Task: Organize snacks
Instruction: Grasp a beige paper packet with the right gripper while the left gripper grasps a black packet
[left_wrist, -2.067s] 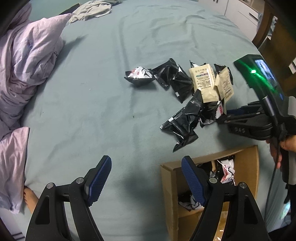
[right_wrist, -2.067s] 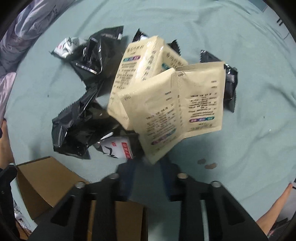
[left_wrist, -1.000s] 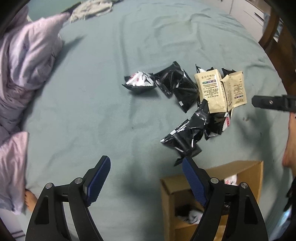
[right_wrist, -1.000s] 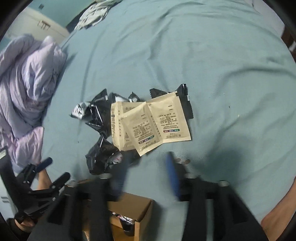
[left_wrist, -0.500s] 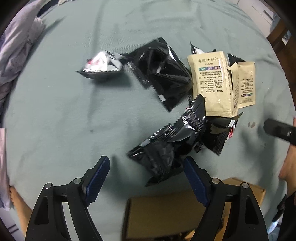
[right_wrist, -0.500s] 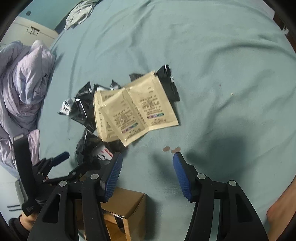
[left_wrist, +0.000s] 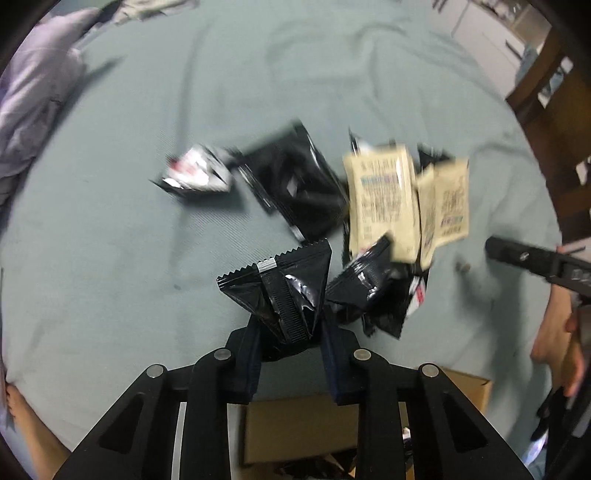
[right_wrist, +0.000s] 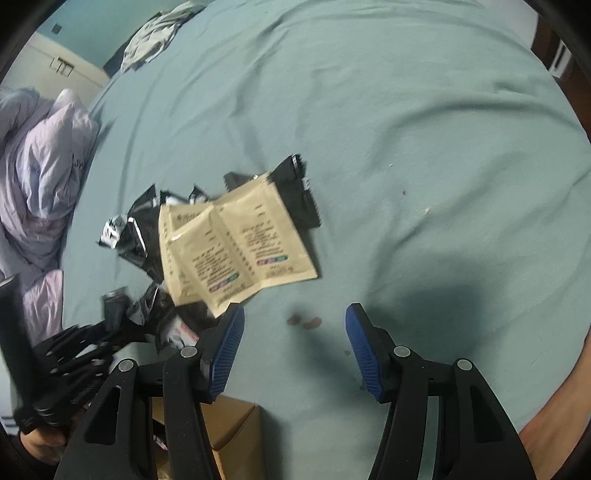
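Left gripper (left_wrist: 290, 345) just closed, pinching black snack packet (left_wrist: 282, 291).
Cardboard box (left_wrist: 306, 424) directly below it; right gripper (right_wrist: 295, 347) open, empty.

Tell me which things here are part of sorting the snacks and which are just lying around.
Part of the job:
- black snack packet, gripped in the left gripper, whose jaws have just closed
- beige sachets
- other black packets
- cardboard box
- right gripper, open

Lying about:
- lilac duvet
- crumpled grey garment
- teal bedsheet
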